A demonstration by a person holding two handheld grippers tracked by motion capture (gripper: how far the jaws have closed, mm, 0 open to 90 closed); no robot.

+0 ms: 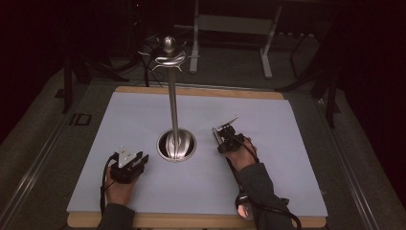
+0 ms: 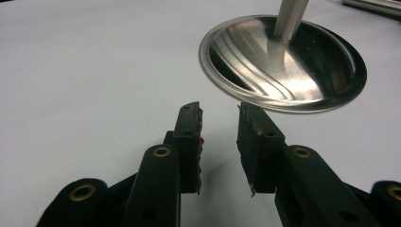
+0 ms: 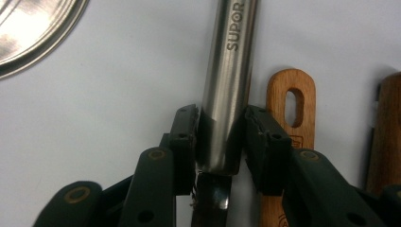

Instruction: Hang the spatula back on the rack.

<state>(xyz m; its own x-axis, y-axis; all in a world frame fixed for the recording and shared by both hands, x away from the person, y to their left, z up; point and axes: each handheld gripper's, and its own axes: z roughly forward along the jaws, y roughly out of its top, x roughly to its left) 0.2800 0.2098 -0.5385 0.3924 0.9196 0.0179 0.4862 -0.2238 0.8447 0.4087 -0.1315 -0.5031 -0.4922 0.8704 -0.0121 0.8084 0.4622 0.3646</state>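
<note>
Now the right gripper (image 3: 220, 137) pinches a steel handle (image 3: 229, 71) with the word SUPOR on it; both jaws press on its sides near the lower end. In the right gripper view, a wooden handle (image 3: 289, 109) with a long hole lies just beside the right jaw, and a darker wooden piece (image 3: 387, 137) is at the right edge, so the room on that side is narrow. On the other side the sheet is bare up to the rim of the stand's base (image 3: 33, 33).

From above, the right gripper (image 1: 229, 136) is just right of the round base (image 1: 176, 145) of the tall metal stand (image 1: 173, 100), near it but apart. The right forearm comes in from the bottom edge and points forward, a little to the left.

Meanwhile the left gripper (image 2: 220, 137) has its jaws spread with nothing between them. It hangs low over the pale sheet (image 2: 85, 61), and the base rim (image 2: 222, 85) is just ahead of the jaw tips. In the high view the left gripper (image 1: 128, 164) is left of the base, with wide bare sheet (image 1: 115, 115) toward the left and far edges.
</note>
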